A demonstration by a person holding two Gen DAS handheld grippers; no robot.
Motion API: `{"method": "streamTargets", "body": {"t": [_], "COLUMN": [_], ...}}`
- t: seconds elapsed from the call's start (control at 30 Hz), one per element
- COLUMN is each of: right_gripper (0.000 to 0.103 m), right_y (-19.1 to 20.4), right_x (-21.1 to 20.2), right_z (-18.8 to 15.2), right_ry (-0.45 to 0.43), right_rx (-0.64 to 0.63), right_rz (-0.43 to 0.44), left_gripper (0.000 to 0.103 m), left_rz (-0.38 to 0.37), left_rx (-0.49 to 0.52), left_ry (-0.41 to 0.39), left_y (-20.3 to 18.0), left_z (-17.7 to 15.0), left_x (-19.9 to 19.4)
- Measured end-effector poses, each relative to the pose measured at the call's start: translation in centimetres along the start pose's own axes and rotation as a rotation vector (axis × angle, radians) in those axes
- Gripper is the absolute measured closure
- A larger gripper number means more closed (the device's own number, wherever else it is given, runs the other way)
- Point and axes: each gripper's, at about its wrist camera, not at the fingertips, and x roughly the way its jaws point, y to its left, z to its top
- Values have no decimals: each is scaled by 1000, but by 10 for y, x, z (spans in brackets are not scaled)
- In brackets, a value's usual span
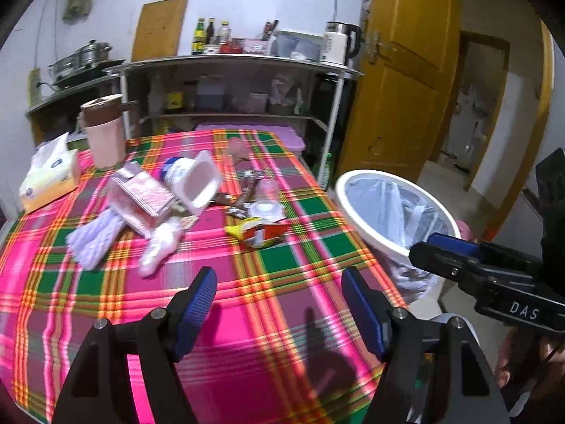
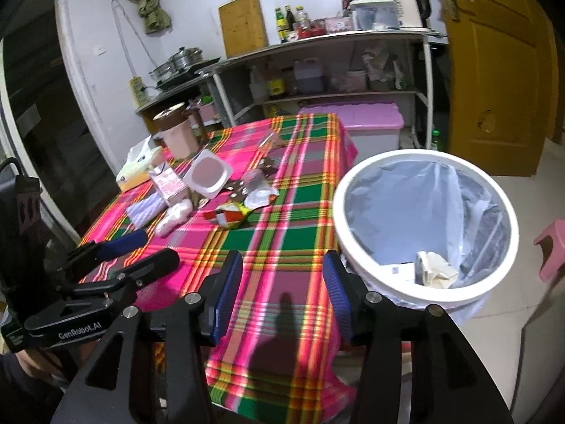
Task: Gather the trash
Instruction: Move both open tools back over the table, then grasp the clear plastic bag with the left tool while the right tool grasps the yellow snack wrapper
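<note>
I'm holding my left tongs (image 1: 279,291) and right tongs (image 2: 282,275) gaping and empty over the counter (image 1: 219,318), wrappers (image 1: 259,233) lying beyond them, bin (image 2: 423,296) standing beside the counter

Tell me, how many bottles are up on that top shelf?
3 bottles stand together on the top shelf, between the wooden board and the kettle. More may hide behind.

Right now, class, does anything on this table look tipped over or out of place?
Yes. The white tub lies tipped on its side, its open mouth facing the camera, amid wrappers scattered on the plaid tablecloth. A crumpled yellow-red packet lies nearest the bin.
</note>
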Motion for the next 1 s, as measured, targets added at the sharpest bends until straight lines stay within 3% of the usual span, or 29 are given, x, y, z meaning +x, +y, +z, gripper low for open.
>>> {"method": "streamTargets", "body": {"t": [0.6, 1.0], "right_gripper": [54, 53], "right_y": [39, 57], "right_x": [49, 101], "right_z": [20, 40], "right_ry": [73, 118], "right_rx": [-107, -157], "right_rz": [56, 74], "left_gripper": [30, 30], "left_rz": [120, 120], "left_rx": [-120, -143], "left_ry": [16, 64], "left_y": [77, 111], "left_z": [6, 19], "left_x": [17, 54]}}
